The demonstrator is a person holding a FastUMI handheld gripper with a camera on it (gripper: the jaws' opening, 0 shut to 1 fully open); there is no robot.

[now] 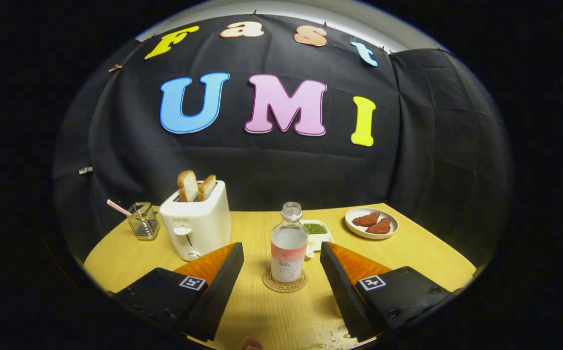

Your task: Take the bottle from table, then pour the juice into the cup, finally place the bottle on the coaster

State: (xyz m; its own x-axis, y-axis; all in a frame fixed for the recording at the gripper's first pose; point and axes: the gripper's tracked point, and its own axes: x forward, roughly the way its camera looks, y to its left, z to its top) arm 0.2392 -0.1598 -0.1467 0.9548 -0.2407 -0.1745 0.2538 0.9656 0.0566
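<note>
The bottle (289,243) stands upright on the round coaster (284,282) in the middle of the table (422,253), uncapped, with its clear upper part looking empty or nearly so. The gripper (281,260) faces it with the fingers (225,272) spread wide apart, one on each side of the bottle and touching nothing; the bottle sits just ahead, in the gap between them. By this layout the last step, setting the bottle on the coaster, looks done. Whether the pouring is done cannot be told for sure, though a few drops (332,335) of liquid lie on the table by the near edge beside the right finger. A small reddish rim (252,344) at the near edge may be the cup. Toward the far edge stand a toaster (196,226) with bread, a wire holder (144,221), a small dish (316,233) of green bits and a plate (372,222) of meat. What seems left is only drawing the fingers clear.
</note>
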